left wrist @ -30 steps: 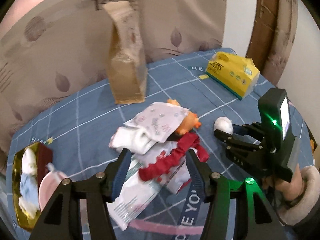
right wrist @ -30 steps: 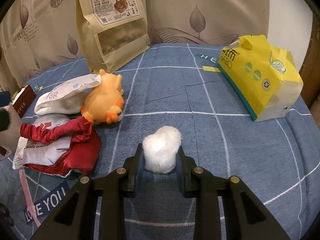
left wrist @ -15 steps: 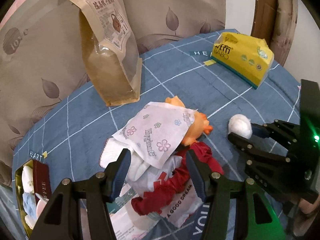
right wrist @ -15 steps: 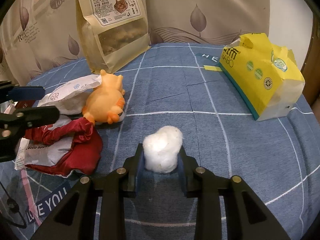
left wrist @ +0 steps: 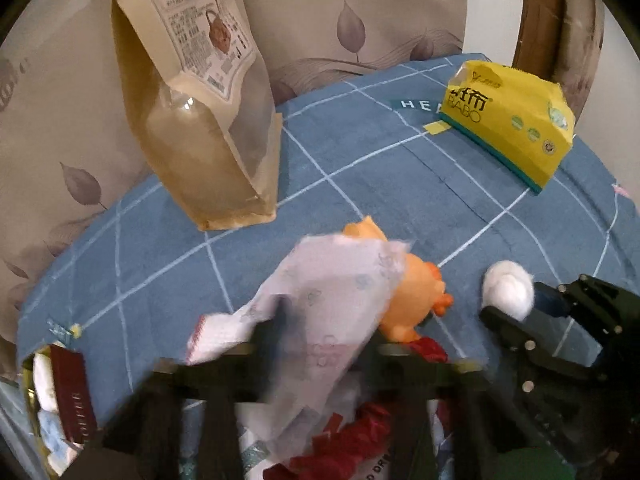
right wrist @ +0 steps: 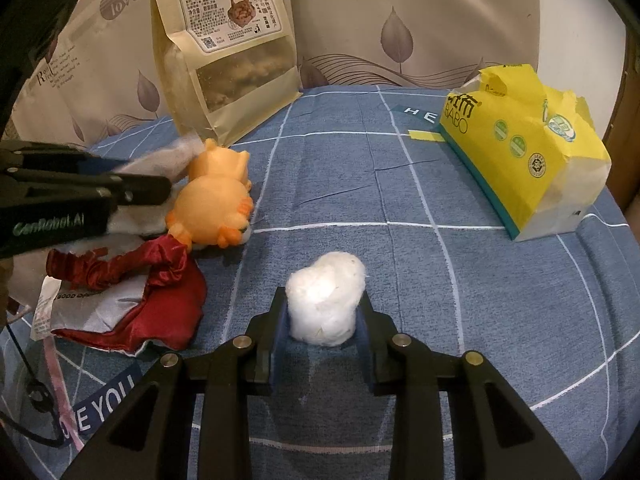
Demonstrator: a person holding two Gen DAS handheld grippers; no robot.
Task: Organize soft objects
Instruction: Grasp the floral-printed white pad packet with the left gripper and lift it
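My right gripper (right wrist: 323, 320) is shut on a white cotton ball (right wrist: 326, 298), which also shows in the left wrist view (left wrist: 509, 289). My left gripper (left wrist: 316, 340) is blurred and low over the pile; its fingers straddle a white floral packet (left wrist: 328, 304), and whether they grip it is unclear. It reaches in from the left in the right wrist view (right wrist: 132, 190). An orange plush toy (right wrist: 216, 208) lies beside the packet. A red satin pouch (right wrist: 160, 280) lies on a printed bag at the front left.
A tall kraft snack bag (right wrist: 228, 48) stands at the back. A yellow tissue pack (right wrist: 524, 148) lies at the right. A gold box (left wrist: 52, 392) with soft items sits at the far left. A blue checked cloth (right wrist: 400, 184) covers the table.
My left gripper has moved forward and down onto the floral packet, and its view is now blurred. My right gripper still holds the cotton ball in about the same spot.
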